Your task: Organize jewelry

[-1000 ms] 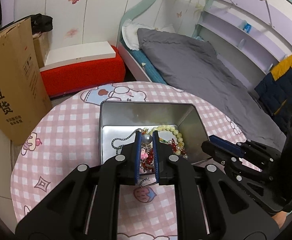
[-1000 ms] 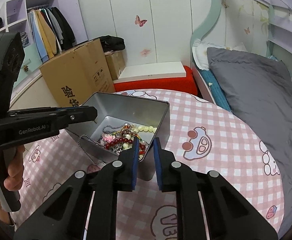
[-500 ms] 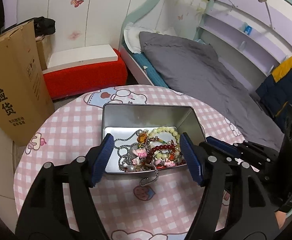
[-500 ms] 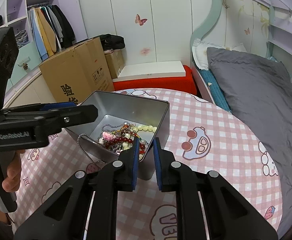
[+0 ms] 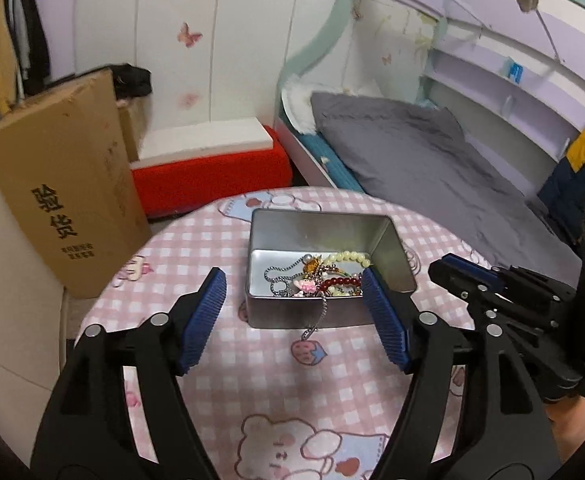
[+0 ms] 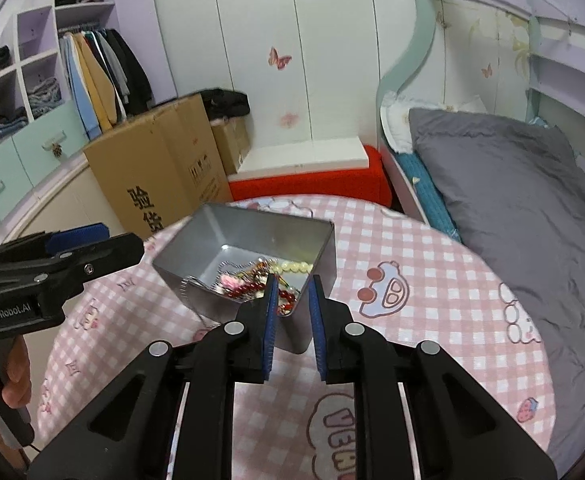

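A silver metal tin (image 5: 324, 226) sits on the round pink checked table (image 5: 276, 364). It holds a tangle of jewelry (image 5: 320, 274): pale beads, red beads, pink charms and silver chains. One chain with a pendant (image 5: 317, 320) hangs over the tin's near wall. My left gripper (image 5: 294, 308) is wide open and empty, pulled back in front of the tin. My right gripper (image 6: 292, 300) has its jaws close together with a narrow gap, at the tin's (image 6: 252, 236) near corner, holding nothing I can see. The jewelry (image 6: 252, 280) shows there too.
A tall cardboard box (image 5: 64, 184) stands left of the table. A red bench with a white top (image 5: 208, 160) is behind it. A bed with a grey duvet (image 5: 424, 164) runs along the right. The right gripper's body (image 5: 512, 292) is at the table's right edge.
My left gripper opened over the tin, let go of the jewelry into it, then pulled back. The right gripper has barely moved.
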Demonstrator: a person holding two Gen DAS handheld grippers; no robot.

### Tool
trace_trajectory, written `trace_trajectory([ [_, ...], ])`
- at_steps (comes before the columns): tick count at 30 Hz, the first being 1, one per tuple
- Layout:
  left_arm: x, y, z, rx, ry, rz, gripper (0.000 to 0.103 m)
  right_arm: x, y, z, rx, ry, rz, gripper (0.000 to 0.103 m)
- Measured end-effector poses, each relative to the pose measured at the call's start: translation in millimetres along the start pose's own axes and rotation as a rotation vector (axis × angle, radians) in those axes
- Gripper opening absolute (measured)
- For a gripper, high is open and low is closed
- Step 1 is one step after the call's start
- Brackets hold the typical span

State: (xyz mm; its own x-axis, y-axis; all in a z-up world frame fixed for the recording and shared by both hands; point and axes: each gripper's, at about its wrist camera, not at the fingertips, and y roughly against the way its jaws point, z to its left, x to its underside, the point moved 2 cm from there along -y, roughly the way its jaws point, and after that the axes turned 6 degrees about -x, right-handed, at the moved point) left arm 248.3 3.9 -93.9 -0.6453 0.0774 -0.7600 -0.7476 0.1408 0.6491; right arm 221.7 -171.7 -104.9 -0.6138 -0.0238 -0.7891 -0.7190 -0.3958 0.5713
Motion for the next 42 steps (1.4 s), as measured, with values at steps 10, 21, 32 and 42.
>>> trace_trajectory([
  [10, 10, 79, -9, -0.136, 0.008, -0.138, 0.081, -2, 80, 31, 0.014, 0.053, -0.161, 0.038],
  [21, 21, 170, -21, -0.207, 0.028, -0.33, 0.091, 1, 155, 71, 0.081, 0.159, -0.328, 0.075],
  [32, 37, 232, -39, -0.254, 0.018, -0.482, 0.094, 10, 205, 94, 0.101, 0.219, -0.464, 0.09],
  [42, 48, 268, -40, -0.26, 0.032, -0.562, 0.095, 15, 235, 103, 0.094, 0.244, -0.537, 0.094],
])
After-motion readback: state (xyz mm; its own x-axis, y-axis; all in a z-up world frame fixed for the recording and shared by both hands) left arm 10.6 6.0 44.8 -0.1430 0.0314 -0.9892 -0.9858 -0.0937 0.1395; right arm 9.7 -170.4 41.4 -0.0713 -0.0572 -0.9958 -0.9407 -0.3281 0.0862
